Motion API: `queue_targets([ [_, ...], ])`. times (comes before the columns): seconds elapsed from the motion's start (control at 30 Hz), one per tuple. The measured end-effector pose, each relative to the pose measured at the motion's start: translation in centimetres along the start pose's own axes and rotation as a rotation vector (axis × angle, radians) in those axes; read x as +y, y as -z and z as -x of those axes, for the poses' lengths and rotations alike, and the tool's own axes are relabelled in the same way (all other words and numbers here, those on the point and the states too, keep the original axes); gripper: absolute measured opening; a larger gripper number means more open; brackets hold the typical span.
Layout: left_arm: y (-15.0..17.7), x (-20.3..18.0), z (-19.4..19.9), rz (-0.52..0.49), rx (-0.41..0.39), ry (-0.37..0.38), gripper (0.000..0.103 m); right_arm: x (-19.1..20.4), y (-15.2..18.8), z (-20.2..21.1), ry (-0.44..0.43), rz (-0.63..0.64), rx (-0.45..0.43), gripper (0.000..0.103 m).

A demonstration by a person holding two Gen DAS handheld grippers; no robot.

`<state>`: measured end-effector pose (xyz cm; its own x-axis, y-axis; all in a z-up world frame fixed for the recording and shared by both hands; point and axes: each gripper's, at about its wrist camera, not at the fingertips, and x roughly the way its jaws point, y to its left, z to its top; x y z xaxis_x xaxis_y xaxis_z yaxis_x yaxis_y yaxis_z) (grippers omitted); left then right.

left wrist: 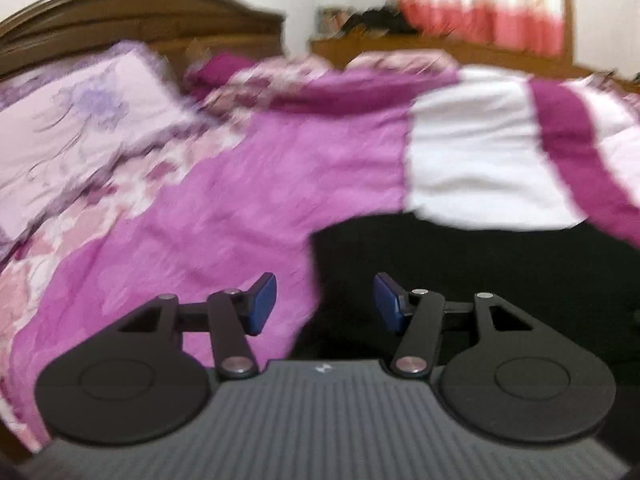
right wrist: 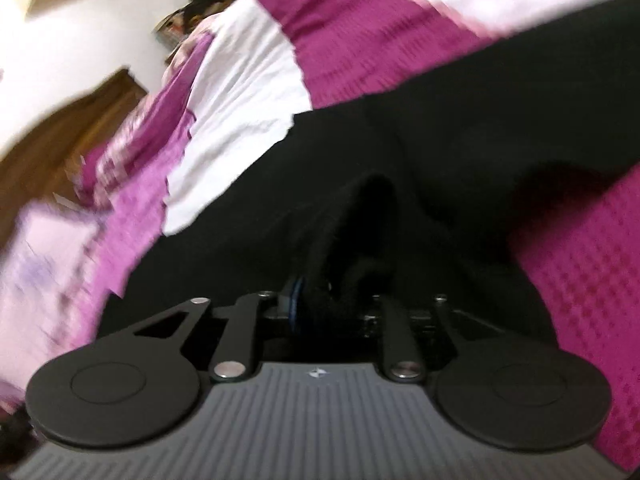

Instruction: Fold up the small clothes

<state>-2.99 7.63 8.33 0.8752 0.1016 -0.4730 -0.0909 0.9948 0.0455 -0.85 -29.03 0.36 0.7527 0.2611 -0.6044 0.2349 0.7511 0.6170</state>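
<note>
Your left gripper [left wrist: 325, 304] is open and empty, above the edge of the black garment [left wrist: 480, 280], which lies on the pink bedcover [left wrist: 224, 208]. Your right gripper [right wrist: 332, 304] has black cloth bunched between its fingers, probably to carry a fold, but blur and dark fabric hide whether the pads press.

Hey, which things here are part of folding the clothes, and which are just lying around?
For the job:
- black garment
- left gripper, open, nothing between its fingers
- right gripper, black cloth bunched between its fingers

Lying about:
- pink bedspread
- pillow
- headboard
- curtain
</note>
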Motion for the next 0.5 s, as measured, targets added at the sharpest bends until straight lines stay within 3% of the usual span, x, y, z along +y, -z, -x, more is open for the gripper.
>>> queue_targets([
  [0.13,-0.4,-4.8,0.9,-0.100,-0.072,0.160,0.057,-0.8,-1.4,1.4,-0.005,-0.037,0.045,0.036],
  [0.27,1.0,-9.3,0.3,-0.168,-0.066,0.287,0.057,-0.5,-1.8,4.2,0.080,0.143,-0.010,0.063],
  [0.37,2.1,-12.5,0.0,-0.197,-0.060,0.374,0.056,-1.6,-2.2,6.6,0.104,0.243,-0.043,0.068],
  [0.5,2.5,-16.7,-0.4,-0.257,-0.040,0.526,0.056,-4.5,-3.4,9.8,0.245,0.322,-0.129,0.074],
])
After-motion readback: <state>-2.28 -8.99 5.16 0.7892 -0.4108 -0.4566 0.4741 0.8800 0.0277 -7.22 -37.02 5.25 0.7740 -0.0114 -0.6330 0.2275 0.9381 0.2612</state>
